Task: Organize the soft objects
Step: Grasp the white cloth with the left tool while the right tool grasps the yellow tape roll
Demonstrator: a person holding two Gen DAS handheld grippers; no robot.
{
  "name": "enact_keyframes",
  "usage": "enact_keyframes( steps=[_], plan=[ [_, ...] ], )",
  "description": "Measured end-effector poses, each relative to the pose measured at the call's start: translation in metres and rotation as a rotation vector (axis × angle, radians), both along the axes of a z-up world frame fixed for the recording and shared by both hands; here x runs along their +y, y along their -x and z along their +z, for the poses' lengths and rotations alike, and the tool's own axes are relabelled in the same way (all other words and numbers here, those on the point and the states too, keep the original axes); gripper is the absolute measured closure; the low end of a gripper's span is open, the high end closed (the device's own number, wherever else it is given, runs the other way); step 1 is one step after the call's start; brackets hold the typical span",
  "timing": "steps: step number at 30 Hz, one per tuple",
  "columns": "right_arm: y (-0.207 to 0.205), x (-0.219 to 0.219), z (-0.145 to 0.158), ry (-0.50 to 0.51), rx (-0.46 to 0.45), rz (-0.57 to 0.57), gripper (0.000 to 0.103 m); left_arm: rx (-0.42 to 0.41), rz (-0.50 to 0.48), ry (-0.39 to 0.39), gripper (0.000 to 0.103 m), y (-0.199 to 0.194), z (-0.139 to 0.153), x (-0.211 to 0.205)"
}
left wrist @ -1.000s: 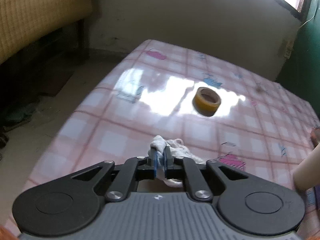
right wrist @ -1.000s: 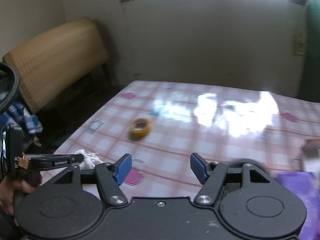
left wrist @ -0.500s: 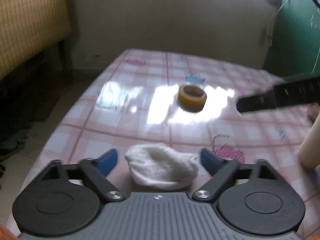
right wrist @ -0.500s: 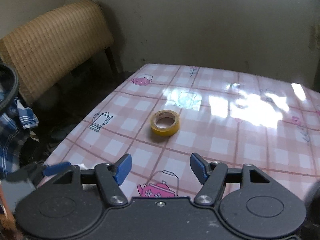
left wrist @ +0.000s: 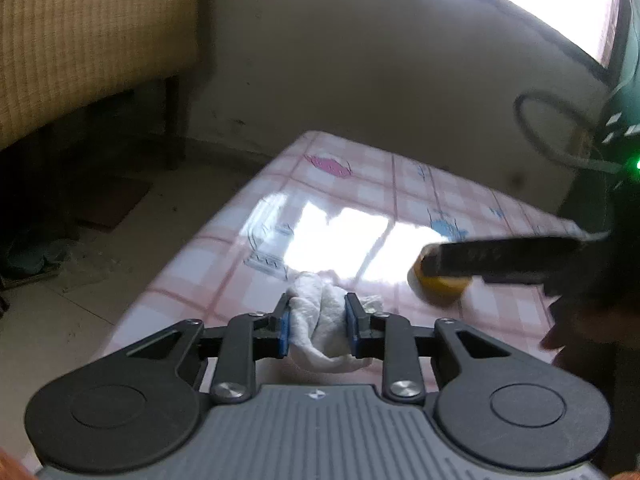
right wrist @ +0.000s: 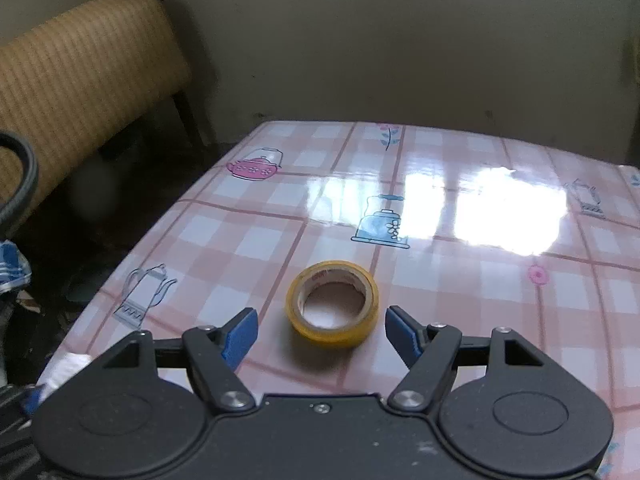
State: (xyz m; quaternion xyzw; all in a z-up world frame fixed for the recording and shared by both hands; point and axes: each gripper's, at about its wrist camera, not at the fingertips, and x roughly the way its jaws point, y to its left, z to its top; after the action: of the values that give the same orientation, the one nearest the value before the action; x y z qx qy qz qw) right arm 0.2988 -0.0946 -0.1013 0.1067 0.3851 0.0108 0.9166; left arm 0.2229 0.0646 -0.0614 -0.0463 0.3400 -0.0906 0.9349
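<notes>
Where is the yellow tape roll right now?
In the right wrist view the tape roll lies flat on the checked tablecloth, just ahead of the blue fingers, below the blue teapot print.

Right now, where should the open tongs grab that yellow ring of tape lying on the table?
Grip the yellow ring of tape across its outer wall, one pad on each side, coming down from above and in front. It lies flat, hole up, centred between the opening right tongs, which do not touch it yet, so a straight squeeze should catch its curved sides.
</notes>
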Motion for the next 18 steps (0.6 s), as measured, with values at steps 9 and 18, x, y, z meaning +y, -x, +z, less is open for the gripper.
enact_keyframes(
  steps=[9,18],
  plan=[
    [-0.001,0.000,-0.007,0.019,0.003,0.010,0.032,0.003,0.032,-0.003,0.076,-0.003,0.001,0.000],
    [0.081,-0.004,0.038,0.048,-0.031,0.056,0.032,0.032,0.063,-0.073,0.076,0.012,0.020,-0.021]
  ],
)
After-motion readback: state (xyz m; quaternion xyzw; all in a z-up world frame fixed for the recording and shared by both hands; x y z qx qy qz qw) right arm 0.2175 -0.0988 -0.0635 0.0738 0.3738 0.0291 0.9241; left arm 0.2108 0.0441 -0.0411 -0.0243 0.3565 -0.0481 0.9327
